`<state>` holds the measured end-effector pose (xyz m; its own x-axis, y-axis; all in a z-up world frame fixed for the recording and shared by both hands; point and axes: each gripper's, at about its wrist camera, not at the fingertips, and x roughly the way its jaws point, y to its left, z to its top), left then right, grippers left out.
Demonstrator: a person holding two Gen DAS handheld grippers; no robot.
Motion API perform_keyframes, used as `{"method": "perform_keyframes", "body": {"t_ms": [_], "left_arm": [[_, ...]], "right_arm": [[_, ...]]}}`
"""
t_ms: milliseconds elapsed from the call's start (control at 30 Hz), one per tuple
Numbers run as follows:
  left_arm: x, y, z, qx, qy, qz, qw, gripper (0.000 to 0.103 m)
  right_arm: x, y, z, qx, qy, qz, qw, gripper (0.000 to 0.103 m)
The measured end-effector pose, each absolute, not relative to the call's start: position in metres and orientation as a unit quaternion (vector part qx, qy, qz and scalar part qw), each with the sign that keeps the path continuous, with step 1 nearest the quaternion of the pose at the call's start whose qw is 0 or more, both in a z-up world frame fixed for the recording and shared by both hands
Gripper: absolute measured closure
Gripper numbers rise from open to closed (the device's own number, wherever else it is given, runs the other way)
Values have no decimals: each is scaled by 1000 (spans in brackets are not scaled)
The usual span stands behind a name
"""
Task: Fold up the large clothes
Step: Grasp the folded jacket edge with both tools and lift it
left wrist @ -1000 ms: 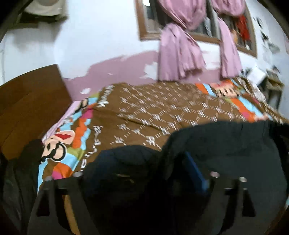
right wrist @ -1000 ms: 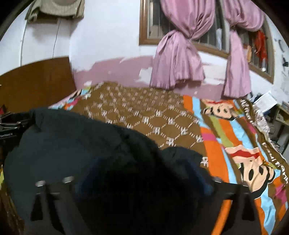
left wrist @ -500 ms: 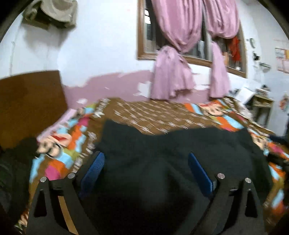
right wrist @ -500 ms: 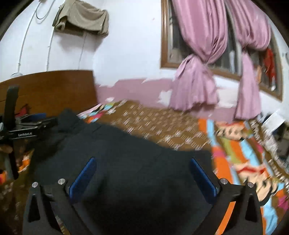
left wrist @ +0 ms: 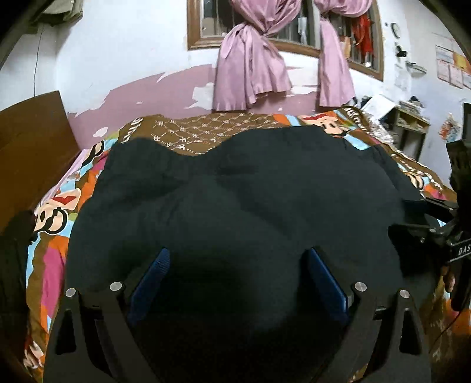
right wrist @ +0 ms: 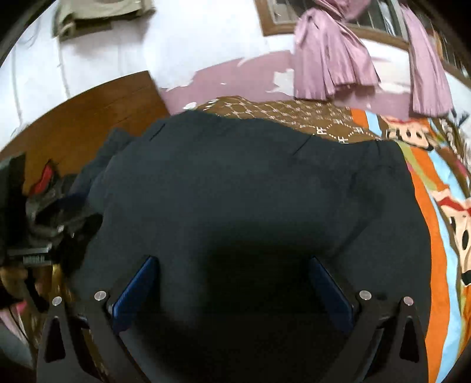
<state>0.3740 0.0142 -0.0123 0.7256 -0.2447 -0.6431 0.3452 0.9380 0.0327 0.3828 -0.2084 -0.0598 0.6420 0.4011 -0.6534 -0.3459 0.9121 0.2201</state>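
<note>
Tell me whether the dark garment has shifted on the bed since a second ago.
Yes. In the left wrist view the dark garment now spreads farther toward the pink curtains, covering brown bedspread that lay bare earlier.

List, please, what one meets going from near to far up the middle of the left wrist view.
Dark garment → brown patterned bedspread → peeling pink wall → knotted pink curtain → window frame.

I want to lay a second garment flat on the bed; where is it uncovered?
Bare bedspread runs beside the dark garment, with a brown strip between the garment and the curtained wall. The headboard side is crowded with a clothes heap.
</note>
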Motion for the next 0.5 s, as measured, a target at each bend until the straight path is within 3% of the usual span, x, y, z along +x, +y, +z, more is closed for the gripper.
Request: {"method": "perform_keyframes", "body": {"t_ms": [133, 500], "left_arm": [[414, 3, -15, 85, 374, -126, 915, 1], [475, 51, -24, -7, 401, -92, 912, 1]], "right_arm": [[422, -208, -58, 43, 397, 185, 898, 0], [496, -231, -74, 122, 443, 136, 877, 0]]}}
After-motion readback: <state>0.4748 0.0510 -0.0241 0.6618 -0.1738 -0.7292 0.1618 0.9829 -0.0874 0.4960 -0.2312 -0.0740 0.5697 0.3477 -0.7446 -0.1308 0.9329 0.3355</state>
